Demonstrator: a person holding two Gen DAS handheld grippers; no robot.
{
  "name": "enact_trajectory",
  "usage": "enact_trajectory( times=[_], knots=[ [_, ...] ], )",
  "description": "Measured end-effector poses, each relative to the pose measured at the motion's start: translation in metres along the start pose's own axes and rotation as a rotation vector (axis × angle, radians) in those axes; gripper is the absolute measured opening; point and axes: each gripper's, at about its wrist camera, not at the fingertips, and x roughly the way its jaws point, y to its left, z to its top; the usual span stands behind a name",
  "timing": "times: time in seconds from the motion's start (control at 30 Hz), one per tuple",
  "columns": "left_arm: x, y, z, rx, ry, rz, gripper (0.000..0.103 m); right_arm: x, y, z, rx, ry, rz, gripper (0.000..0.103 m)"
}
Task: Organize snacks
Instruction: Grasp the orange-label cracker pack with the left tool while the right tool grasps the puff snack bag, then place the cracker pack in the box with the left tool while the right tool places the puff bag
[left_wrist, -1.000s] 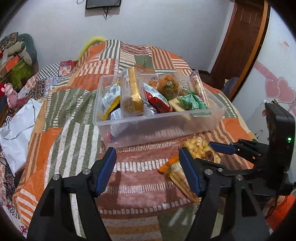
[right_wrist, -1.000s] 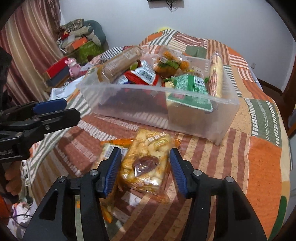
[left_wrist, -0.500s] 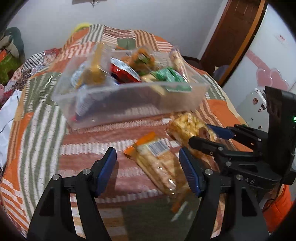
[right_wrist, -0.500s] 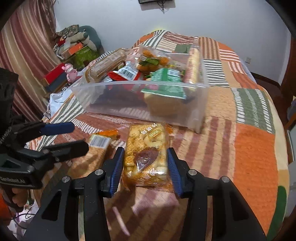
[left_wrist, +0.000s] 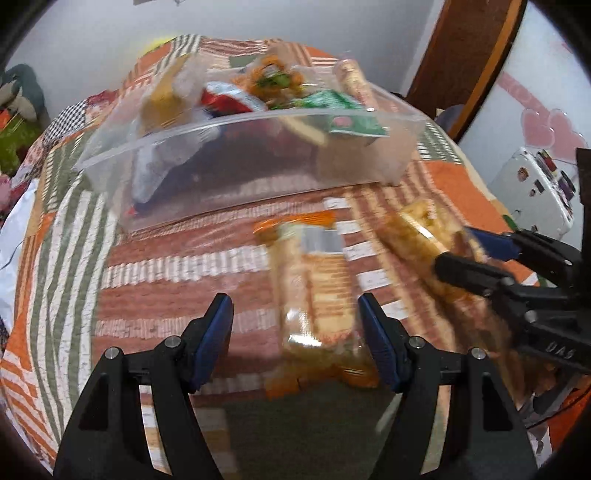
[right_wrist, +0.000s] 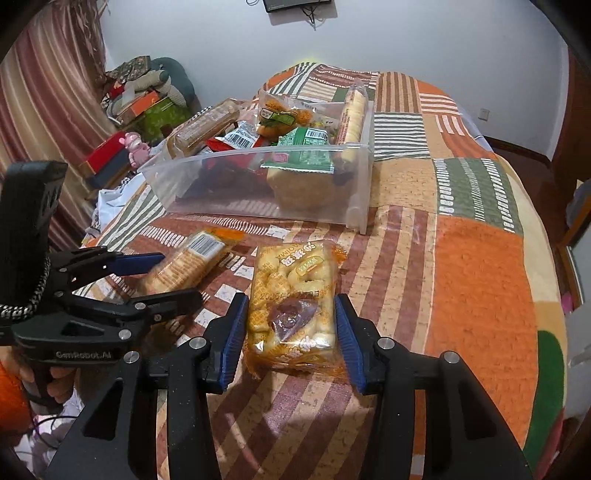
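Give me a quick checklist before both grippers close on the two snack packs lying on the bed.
1. Bread pack sits between the right gripper fingers: ok.
2. Right gripper closed on the pack: not ok, both pads look just clear of it.
3. Biscuit pack centred in the left gripper: not ok, it lies toward the right finger.
4. Left gripper open: ok.
5. Room in the clear bin: cannot tell.

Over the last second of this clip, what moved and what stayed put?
The left gripper swung right to straddle the long orange-ended biscuit pack, fingers open. The right gripper advanced, narrowing around the yellow bag of puffed snacks, apparently just touching it. Both packs remain on the patchwork quilt; the clear plastic bin and its contents are unchanged.
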Motion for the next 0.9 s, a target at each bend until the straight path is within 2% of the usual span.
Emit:
enact_trajectory(
  times=[0.13,0.33,0.4,0.47,0.7,0.9],
  knots=[
    [-0.001,0.008,0.002,-0.021,-0.009,-0.011,0.069,0.004,0.002,0.0,-0.005,0.002,0.0,0.046],
    [0.006,-0.002,0.01,-0.009,-0.029,-0.048,0.067,0.009,0.002,-0.001,-0.001,0.015,-0.003,0.045],
    [0.008,-0.007,0.01,0.014,-0.037,-0.041,0.048,0.007,0.001,-0.001,0.003,0.009,-0.001,0.044],
    [0.007,-0.013,0.009,0.042,-0.055,-0.029,0.037,0.006,0.0,-0.002,0.01,0.003,0.004,0.043],
    [-0.021,-0.014,0.014,0.052,-0.143,-0.033,0.037,-0.003,0.005,0.002,0.0,-0.026,0.013,0.042],
    [-0.054,-0.01,0.03,0.041,-0.233,-0.042,0.037,-0.019,0.012,0.015,-0.011,-0.092,0.02,0.042]
  ],
)
